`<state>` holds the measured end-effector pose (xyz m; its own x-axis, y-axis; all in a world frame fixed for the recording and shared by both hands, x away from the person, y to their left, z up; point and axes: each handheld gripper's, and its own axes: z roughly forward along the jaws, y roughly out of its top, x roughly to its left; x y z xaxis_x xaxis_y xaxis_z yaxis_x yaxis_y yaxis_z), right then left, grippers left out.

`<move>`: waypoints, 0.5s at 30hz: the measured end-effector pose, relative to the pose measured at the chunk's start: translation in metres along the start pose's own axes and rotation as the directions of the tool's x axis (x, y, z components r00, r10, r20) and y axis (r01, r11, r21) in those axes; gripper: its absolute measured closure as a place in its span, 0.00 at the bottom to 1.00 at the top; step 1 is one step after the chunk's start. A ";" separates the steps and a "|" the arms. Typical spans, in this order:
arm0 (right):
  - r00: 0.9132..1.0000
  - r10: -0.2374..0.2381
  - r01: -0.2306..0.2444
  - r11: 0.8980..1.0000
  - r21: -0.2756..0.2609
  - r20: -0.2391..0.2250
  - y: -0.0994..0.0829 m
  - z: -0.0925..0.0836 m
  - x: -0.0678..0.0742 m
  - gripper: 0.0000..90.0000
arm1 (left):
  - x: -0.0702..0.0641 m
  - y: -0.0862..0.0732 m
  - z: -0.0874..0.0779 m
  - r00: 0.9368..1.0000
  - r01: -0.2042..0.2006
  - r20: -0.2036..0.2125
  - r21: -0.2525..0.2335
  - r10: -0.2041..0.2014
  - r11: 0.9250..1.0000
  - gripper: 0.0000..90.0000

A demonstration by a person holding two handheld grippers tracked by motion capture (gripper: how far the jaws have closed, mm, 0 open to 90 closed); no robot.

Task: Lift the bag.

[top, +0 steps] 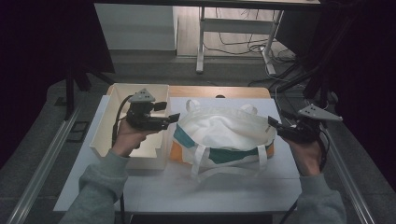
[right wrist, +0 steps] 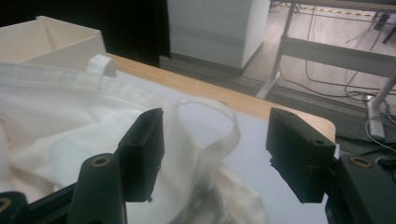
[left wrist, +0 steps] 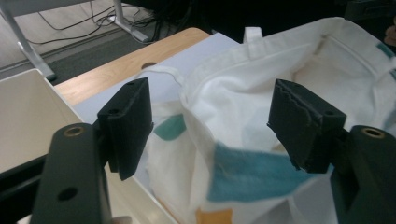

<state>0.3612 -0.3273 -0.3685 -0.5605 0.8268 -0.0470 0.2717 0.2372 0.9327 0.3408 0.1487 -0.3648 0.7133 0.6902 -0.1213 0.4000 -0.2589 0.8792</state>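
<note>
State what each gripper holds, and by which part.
Nothing is held: the left gripper and right gripper stand open at opposite ends of the tote bag.

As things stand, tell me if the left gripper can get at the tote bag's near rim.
Probably yes: the left gripper is open right at the tote bag, whose rim edge lies between its jaws in the left gripper view, nothing blocking.

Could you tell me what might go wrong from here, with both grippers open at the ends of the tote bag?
1. Both the left gripper and the right gripper stand open at the tote bag rim, so its soft mouth may sag shut.
2. The loose handle loop lies between the right jaws and could snag if they close.
3. The bag's left end rests against the white bin, so a push might shift it.
</note>
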 end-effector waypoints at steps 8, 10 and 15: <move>0.999 0.012 -0.012 1.000 -0.007 -0.042 -0.019 -0.024 0.006 0.41 | -0.009 -0.030 -0.026 1.000 -0.005 -0.010 0.006 0.005 1.000 0.33; 0.998 0.021 -0.022 1.000 -0.004 -0.054 -0.025 -0.029 0.005 0.42 | -0.010 -0.038 -0.030 1.000 -0.001 -0.015 0.010 0.001 1.000 0.33; 0.997 0.040 -0.040 0.999 0.005 -0.064 -0.039 -0.038 0.003 0.42 | -0.017 -0.056 -0.039 0.999 0.004 -0.035 0.007 -0.004 1.000 0.30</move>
<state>0.3191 -0.3536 -0.3911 -0.5982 0.8012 0.0138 0.2978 0.2063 0.9321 0.2841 0.1779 -0.3943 0.6913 0.7144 -0.1088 0.4068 -0.2603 0.8756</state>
